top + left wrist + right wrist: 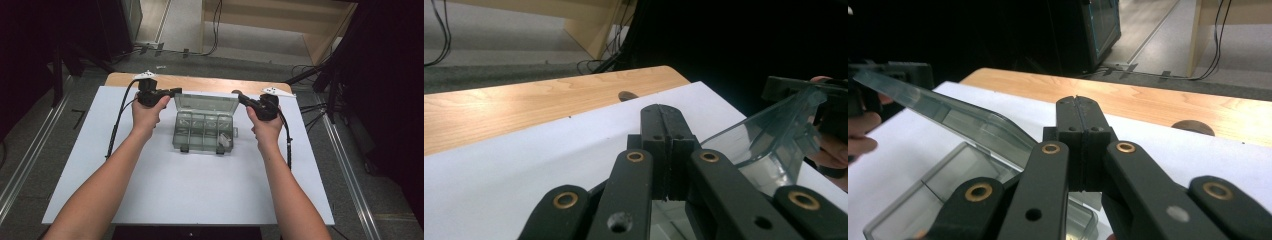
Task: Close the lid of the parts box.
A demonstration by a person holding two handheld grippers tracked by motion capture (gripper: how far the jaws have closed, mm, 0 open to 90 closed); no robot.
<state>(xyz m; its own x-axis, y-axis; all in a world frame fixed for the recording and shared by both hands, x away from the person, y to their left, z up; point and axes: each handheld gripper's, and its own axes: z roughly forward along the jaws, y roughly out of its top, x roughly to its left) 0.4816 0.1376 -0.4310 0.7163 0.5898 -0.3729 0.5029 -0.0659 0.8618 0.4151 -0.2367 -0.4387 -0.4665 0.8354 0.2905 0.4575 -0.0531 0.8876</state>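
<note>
Your left gripper sits at the far-left corner of the clear, smoke-tinted plastic compartment box; your right gripper sits at the far-right corner. Box is mid-table on the white sheet that covers the light wood tabletop, nearer the far edge than you. Its transparent hinged lid stands raised, tilted back toward the far side, w/ the two grippers at its upper corners.

Left gripper view: black jaws pressed flat together, no gap visible betw. pads. Lid runs off to the right of the jaws; whether its edge is pinched betw. them, can't tell, contact is hidden under the linkage. Your other gripper shows at the lid's far end.

Right gripper view: jaws likewise clenched, pads meeting along a thin seam. Lid slopes up to the left from beside the jaws, open tray below. Grip on lid not confirmable here either.

High view: base is divided into several cells, a few small pale items at its near-right end, too small to ID. Both hands wrap the gripper handles, black cables trail back toward you along each side.
</note>
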